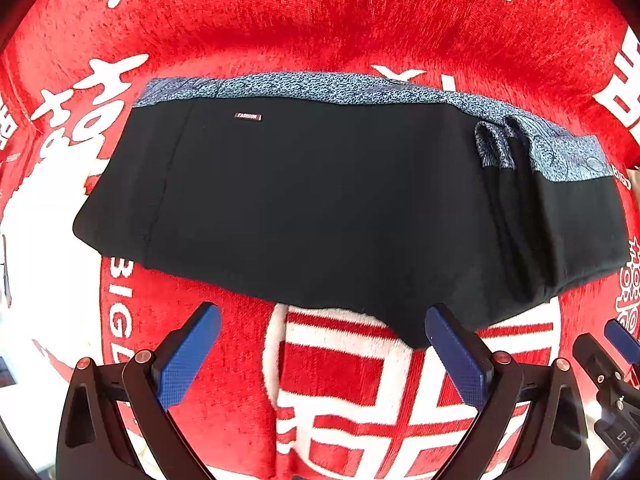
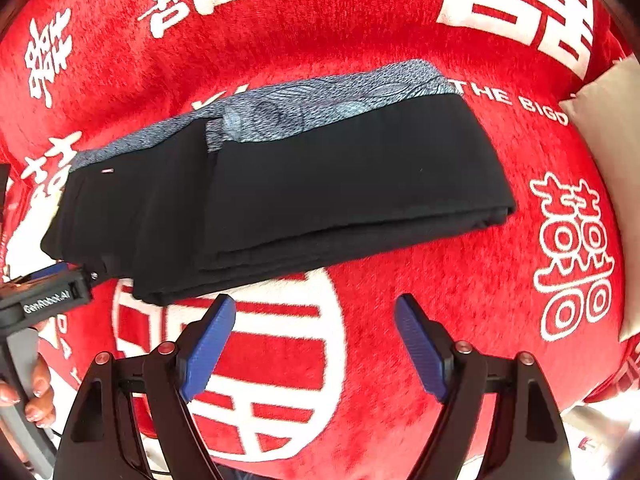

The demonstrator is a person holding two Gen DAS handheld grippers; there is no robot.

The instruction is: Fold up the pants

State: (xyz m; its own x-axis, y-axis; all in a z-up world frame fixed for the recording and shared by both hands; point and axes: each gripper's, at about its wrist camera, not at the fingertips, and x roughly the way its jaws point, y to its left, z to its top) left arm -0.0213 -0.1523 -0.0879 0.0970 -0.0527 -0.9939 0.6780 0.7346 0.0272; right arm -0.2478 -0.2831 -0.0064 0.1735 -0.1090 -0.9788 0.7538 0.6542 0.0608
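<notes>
Left gripper (image 1: 322,354) is held wide open, nothing between the blue pads, hovering just short of the near edge of the pants (image 1: 320,200). Right gripper (image 2: 314,344) is likewise spread wide and empty, also just short of that near edge, toward the pants' right end.

The pants are seen lying on the red blanket (image 2: 400,260) as a black stacked bundle, several layers showing at the right end. A blue patterned band (image 1: 360,88) runs along the far edge, and a small label (image 1: 248,116) sits near the far left corner of the pants.

Task is judged nearly done, possibly one fold left; the layer count cannot be told for sure from the dark fabric.

Risks:
- only the top layer may be pinched at the near edge, so the stack would be peeled apart
- the bundle may be dragged on the plush blanket if it is pushed, not lifted
- the loose flap near the patterned band may be snagged
- uneven lifts by the two grippers would skew the fold
</notes>
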